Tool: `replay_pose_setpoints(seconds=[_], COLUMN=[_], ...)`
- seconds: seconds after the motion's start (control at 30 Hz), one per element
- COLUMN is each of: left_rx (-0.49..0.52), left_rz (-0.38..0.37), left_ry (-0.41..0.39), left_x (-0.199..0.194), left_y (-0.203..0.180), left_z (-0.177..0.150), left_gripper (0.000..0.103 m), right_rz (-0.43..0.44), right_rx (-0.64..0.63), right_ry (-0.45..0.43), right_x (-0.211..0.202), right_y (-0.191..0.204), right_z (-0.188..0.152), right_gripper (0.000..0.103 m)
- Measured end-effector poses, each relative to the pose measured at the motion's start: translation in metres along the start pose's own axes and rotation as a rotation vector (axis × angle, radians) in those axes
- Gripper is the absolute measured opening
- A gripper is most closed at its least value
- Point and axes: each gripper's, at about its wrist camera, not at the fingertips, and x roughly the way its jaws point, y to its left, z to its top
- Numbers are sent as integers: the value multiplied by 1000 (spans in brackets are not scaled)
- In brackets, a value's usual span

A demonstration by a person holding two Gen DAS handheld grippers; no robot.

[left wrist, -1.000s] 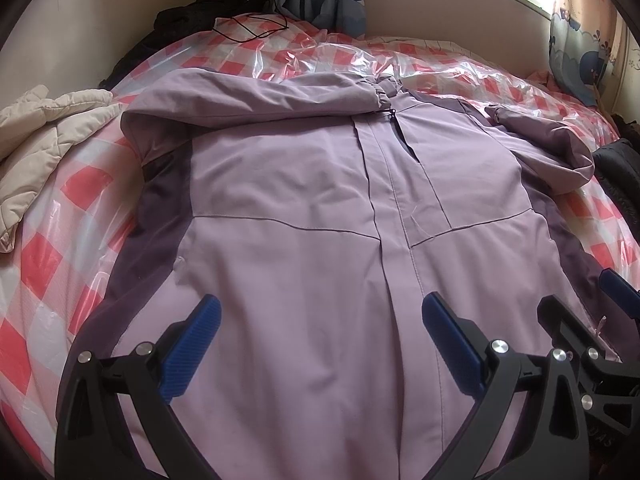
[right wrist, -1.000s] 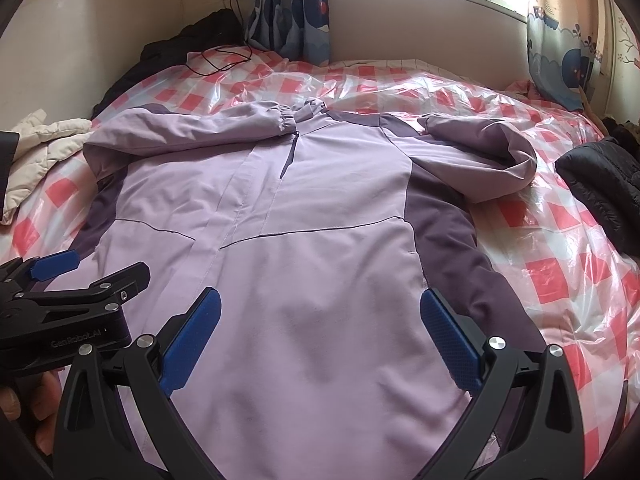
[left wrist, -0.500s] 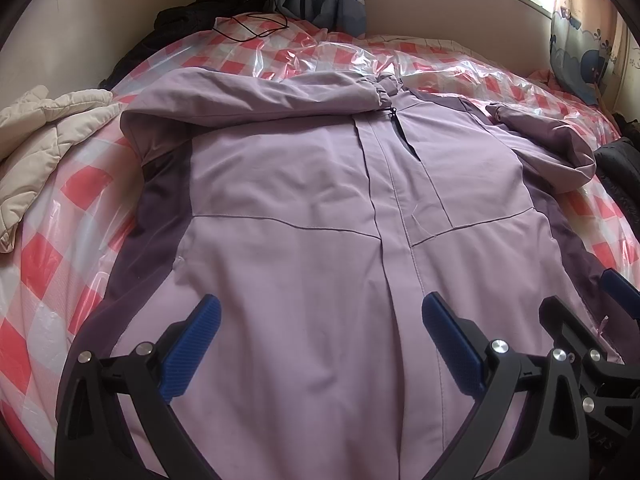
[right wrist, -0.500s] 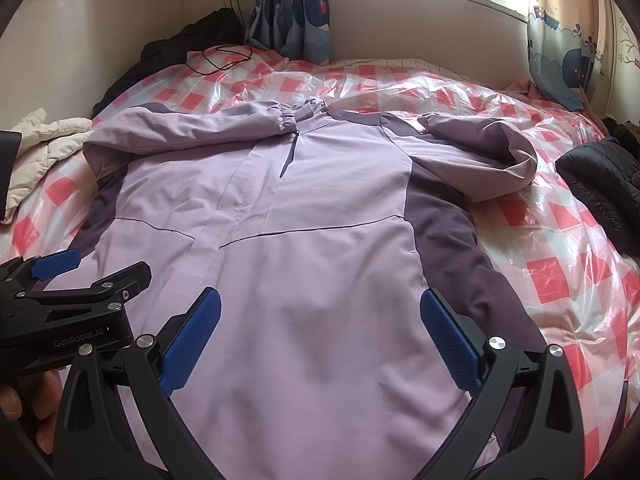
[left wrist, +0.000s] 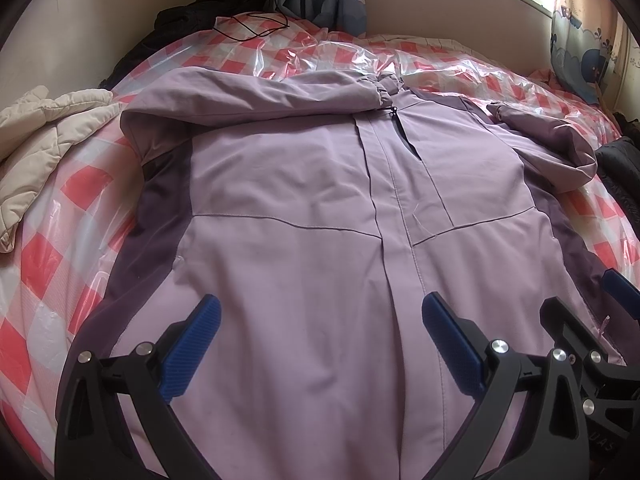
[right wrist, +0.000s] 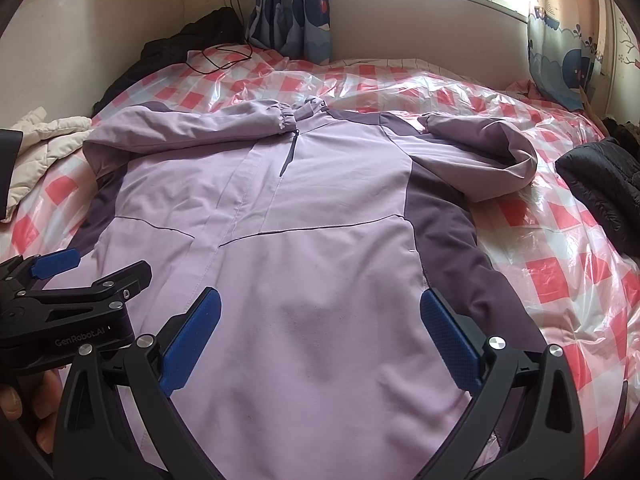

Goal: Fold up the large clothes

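While both sleeves are already folded in across the purple jacket lying flat in the middle of the bed, the left gripper and right gripper hover wide apart and empty over its hem, so the body fold is left.

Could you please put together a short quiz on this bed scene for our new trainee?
1. True or false: the left claw is shut on the lilac jacket.
2. Which sleeve lies folded across the chest up to the collar? A: the left sleeve. B: the right sleeve.
3. What lies at the bed's left edge, beside the jacket?

Key:
1. False: both it and the right claw gape open over the hem.
2. A.
3. A cream quilted coat.
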Motion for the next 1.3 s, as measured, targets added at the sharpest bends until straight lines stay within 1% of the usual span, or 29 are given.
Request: replay_pose_setpoints(seconds=[0.33, 0.43, 0.53, 0.63, 0.7, 0.73, 0.77, 0.8, 0.87, 0.93, 0.97, 1.0, 1.03, 1.07, 1.13, 1.17, 1.27, 1.3], left_rx=[-18, -34, -42, -39, -41, -45, -51, -58, -63, -56, -53, -51, -47, -43, -39, -37, -35, -35], left_rz=[-7, -14, -21, -15, -14, -23, -27, -31, -39, -38, -37, -38, -40, -38, -36, -34, -29, -30], left_ry=[0, 1, 7, -1, -1, 3, 7, 13, 23, 36, 43, 48, 49, 47, 46, 45, 49, 50], left_x=[5, 7, 6, 6, 7, 9, 11, 13, 17, 22, 24, 26, 26, 26, 27, 27, 30, 30], left_y=[4, 4, -2, -6, -7, -7, -7, -6, -8, -11, -12, -14, -15, -16, -17, -17, -16, -16], left_z=[4, 7, 12, 16, 19, 20, 21, 23, 24, 24, 23, 23, 23, 23, 24, 24, 24, 24], left_gripper=[97, 97, 97, 97, 97, 97, 97, 97, 97, 97, 97, 97, 97, 97, 97, 97, 97, 97], right_rz=[-14, -11, -1, 44, 0, -34, -87, -127, -207, -293, -323, -380, -413, -427, -401, -409, -520, -541], right_rx=[-8, 5, 18, 4, -9, -6, -9, -26, -105, -269, -341, -449, -515, -579, -605, -613, -669, -679], right_ry=[-1, 6, -1, -41, -91, -107, -107, -84, -21, 42, 66, 97, 114, 148, 226, 260, 307, 353], right_x=[2, 4, -2, -23, -35, -36, -30, -21, 7, 52, 69, 97, 117, 143, 181, 201, 239, 254], right_y=[0, -5, -12, -27, -55, -70, -92, -106, -126, -133, -133, -131, -130, -129, -133, -136, -141, -147], right_z=[-4, -5, -1, 16, 37, 48, 66, 81, 113, 146, 155, 165, 171, 179, 187, 189, 192, 189], right_gripper=[96, 96, 96, 96, 96, 96, 96, 96, 96, 96, 96, 96, 96, 96, 96, 96, 96, 96])
